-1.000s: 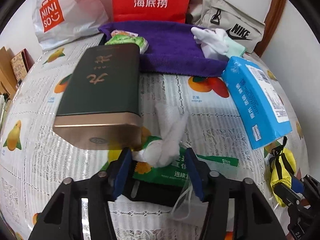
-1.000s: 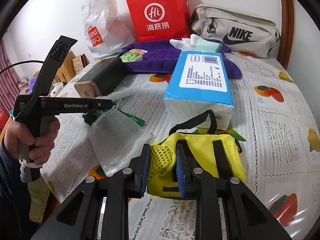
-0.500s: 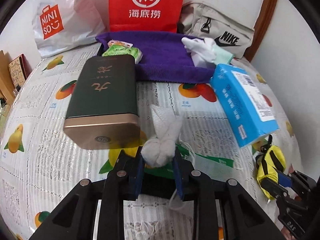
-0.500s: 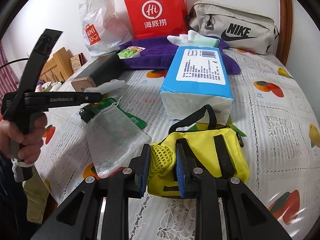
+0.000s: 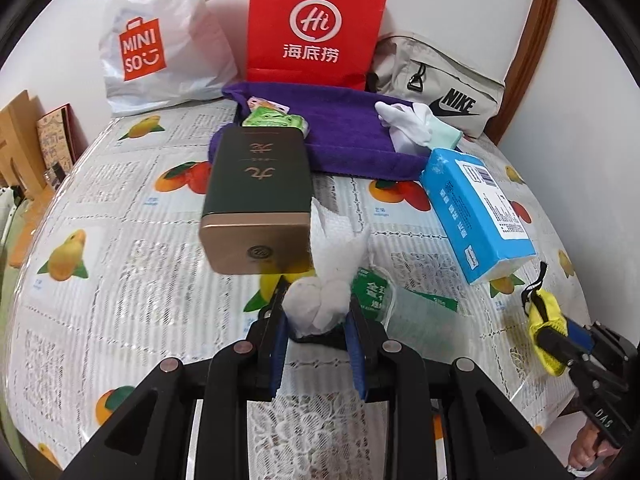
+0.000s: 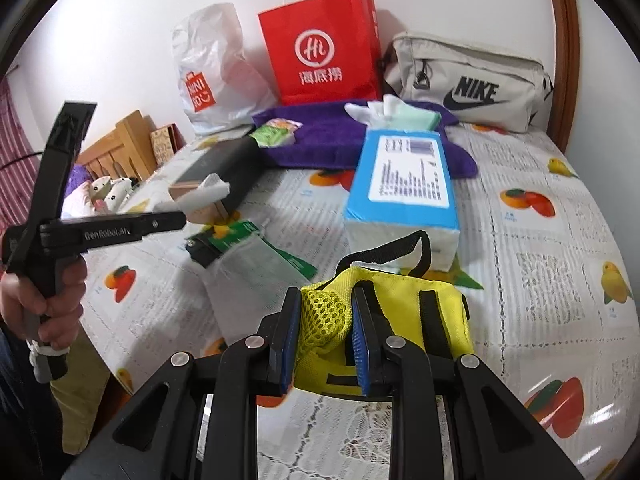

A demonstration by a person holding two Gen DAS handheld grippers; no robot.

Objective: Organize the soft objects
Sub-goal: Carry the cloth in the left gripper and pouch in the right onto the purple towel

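Note:
My left gripper (image 5: 316,312) is shut on a white rolled cloth (image 5: 320,300) and holds it just above the table, in front of a dark green and gold box (image 5: 256,196). The cloth also shows in the right wrist view (image 6: 200,196). My right gripper (image 6: 324,324) is shut on the mesh corner of a yellow pouch (image 6: 384,312) that rests on the table; the pouch also shows in the left wrist view (image 5: 546,320). A purple towel (image 5: 344,140) at the back carries white gloves (image 5: 412,124) and small green packets (image 5: 276,118).
A blue tissue pack (image 5: 476,212) lies at the right. A clear mesh bag with a green packet (image 6: 256,256) lies under the left gripper. A red paper bag (image 5: 316,28), a white Miniso bag (image 5: 160,40) and a beige Nike bag (image 5: 440,84) line the wall.
My left gripper closed on the white cloth and lifted it a little off the green packet. My right gripper stays shut on the yellow pouch.

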